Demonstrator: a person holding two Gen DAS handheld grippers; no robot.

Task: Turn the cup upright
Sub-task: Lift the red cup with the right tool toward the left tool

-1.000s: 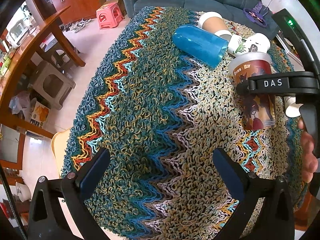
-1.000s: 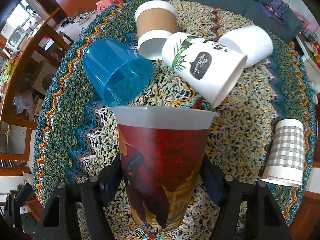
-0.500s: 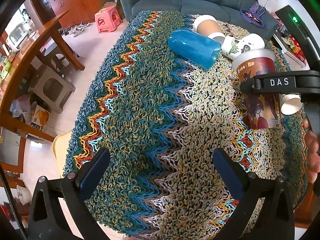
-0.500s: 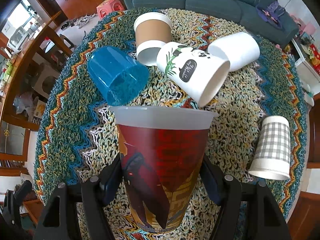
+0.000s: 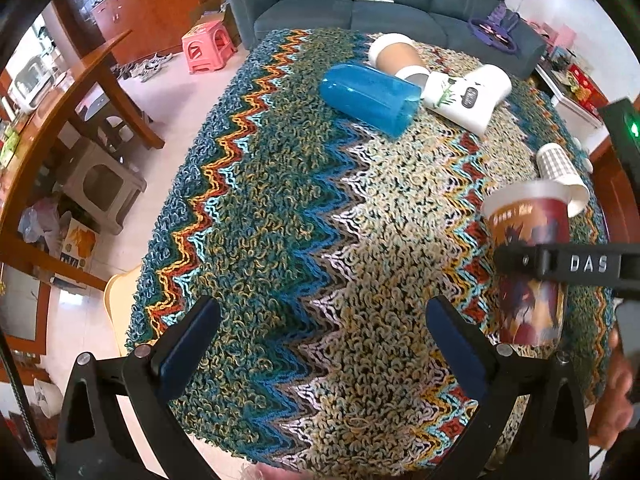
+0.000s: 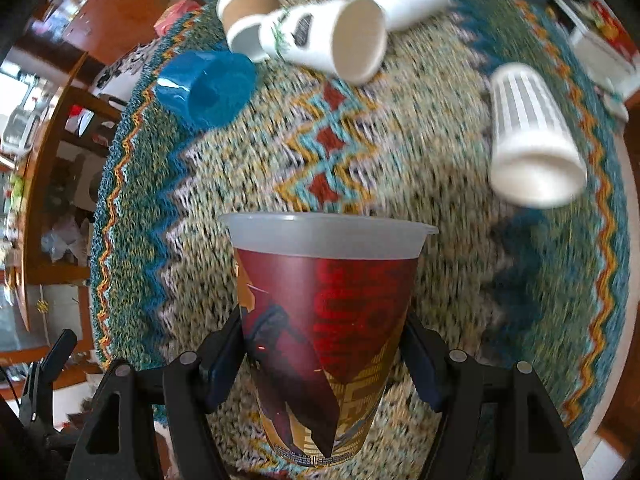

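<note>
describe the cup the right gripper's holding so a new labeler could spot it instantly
On the table under the zigzag knitted cloth lie several tipped-over cups. Nearer the camera than that cluster, the right gripper has its jaws closed on the red printed cup. It is the only one standing rim-up, with a translucent frosted rim and dark red and gold artwork; the others are blue plastic, brown, white or checked paper.
</note>
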